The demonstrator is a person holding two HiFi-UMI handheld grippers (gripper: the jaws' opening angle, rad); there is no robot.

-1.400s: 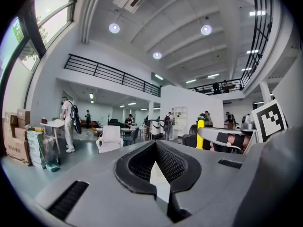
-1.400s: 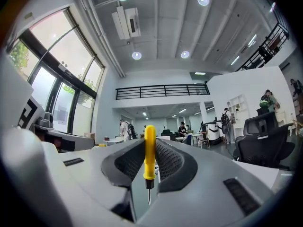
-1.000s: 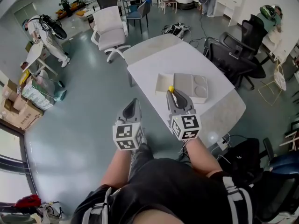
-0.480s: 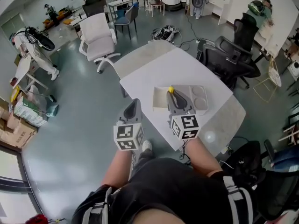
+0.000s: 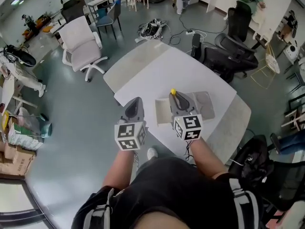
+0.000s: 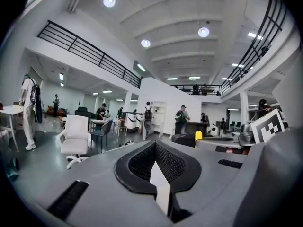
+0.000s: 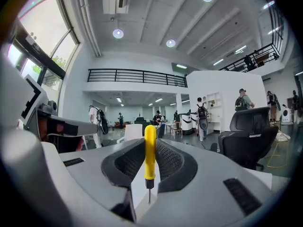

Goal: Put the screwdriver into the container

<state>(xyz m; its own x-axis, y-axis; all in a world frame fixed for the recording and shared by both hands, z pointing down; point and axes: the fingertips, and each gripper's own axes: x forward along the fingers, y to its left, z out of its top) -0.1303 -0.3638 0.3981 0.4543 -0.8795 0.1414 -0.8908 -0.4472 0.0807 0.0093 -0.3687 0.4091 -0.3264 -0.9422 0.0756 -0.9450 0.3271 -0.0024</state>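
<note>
Chair (image 5: 82, 41), white and wheeled, stands far left. The left tongs (image 5: 135, 101) hang closed, empty, at the near edge of the white worktop (image 5: 162, 70); the right tongs (image 5: 175, 95) pinch the yellow-handled screwdriver (image 7: 149, 150) over the grey compartmented container (image 5: 206, 104), black office chair (image 5: 233, 56) beyond.

container (image 5: 206, 107) on table (image 5: 162, 73) | right hand-held gripper (image 5: 176, 96) with screwdriver (image 7: 149, 148) above container | left hand-held gripper (image 5: 135, 102) to its left

white table (image 5: 162, 75), beige container (image 5: 205, 106) (near edge)
</note>
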